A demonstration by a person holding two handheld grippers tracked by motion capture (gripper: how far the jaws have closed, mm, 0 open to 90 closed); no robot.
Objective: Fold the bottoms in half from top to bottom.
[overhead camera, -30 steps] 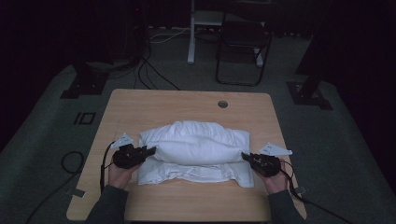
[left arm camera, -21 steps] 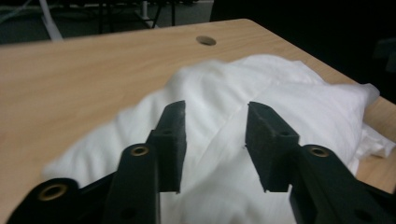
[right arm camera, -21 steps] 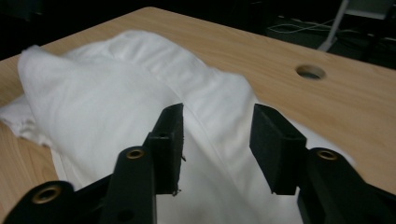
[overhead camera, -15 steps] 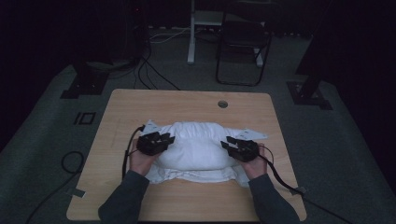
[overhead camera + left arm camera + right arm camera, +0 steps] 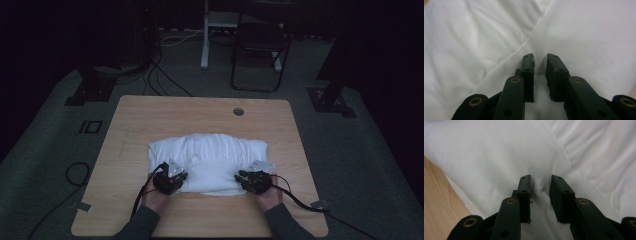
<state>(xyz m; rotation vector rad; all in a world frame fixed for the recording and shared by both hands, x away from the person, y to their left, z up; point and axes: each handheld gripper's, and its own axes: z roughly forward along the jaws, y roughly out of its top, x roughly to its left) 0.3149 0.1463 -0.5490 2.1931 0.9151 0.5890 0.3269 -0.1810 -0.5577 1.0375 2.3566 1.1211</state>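
Dim grey carpet surrounds the pale wooden table [image 5: 150, 115], where a white, soft, rumpled folded cloth bundle [image 5: 210, 160] lies in the lower middle of the high view. Nearest the bottom edge, the left gripper [image 5: 172, 179] and the right gripper [image 5: 252, 179] sit at the bundle's front corners; both have just been closing, their jaws narrowly apart with fabric bulging between the pads, not yet clearly pinched. To fold well, I judge each should pinch every layer at matching spots and lift evenly, keeping the near edge straight. Its long axis runs left to right across the frame, front edge facing the person.
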